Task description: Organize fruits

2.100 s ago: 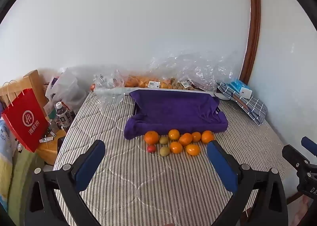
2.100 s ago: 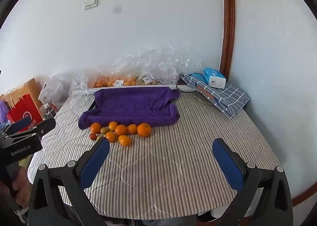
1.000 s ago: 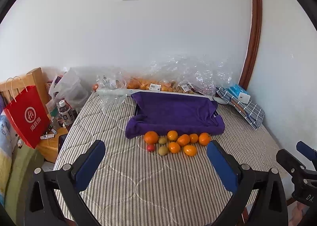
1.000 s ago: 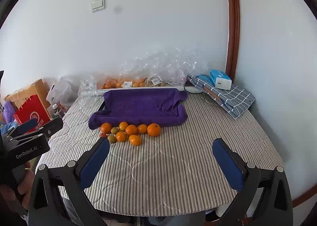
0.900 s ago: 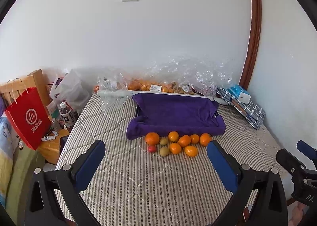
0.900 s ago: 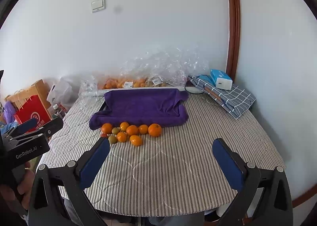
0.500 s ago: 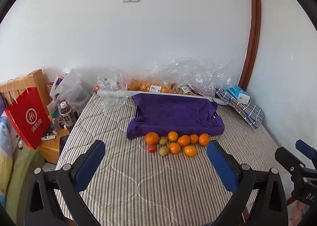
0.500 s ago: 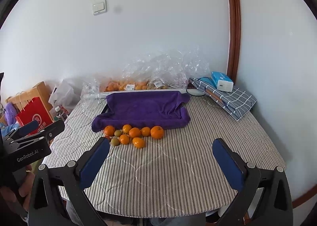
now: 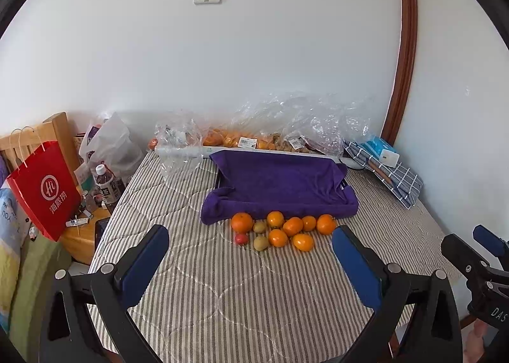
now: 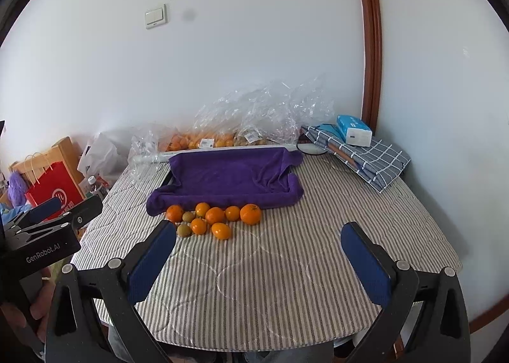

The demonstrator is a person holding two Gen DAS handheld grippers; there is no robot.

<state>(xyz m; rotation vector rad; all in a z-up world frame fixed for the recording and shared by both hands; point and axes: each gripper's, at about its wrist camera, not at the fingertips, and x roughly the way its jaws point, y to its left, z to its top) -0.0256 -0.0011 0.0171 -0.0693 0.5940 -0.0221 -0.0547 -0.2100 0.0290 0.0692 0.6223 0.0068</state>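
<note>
Both grippers hang back over the near edge of the striped table (image 9: 222, 299), well short of the fruit. The left gripper (image 9: 251, 261) has its blue pads spread wide with nothing between them, and the right gripper (image 10: 259, 259) is just as wide and just as empty. The cluster of fruit (image 9: 280, 231) sits mid-table, bunched tight against the front edge of the purple towel (image 9: 280, 181), which seems to be draped over a tray. There is a big orange (image 9: 241, 222) at the left end and another orange (image 10: 250, 213) at the right end. Smaller ones are packed between them, along with two green-brown fruits (image 9: 261, 242) and one small red fruit (image 9: 241, 238) on the near left. These look round, smooth and light, so they will likely roll at a nudge, and the small ones may bruise under a hard squeeze. The best hold is across the widest middle, pads level, with gentle pressure. The outliers look easiest: the front orange fruit (image 10: 221, 231) stands clear enough for pads to slip down either side without shoving its neighbours.
</note>
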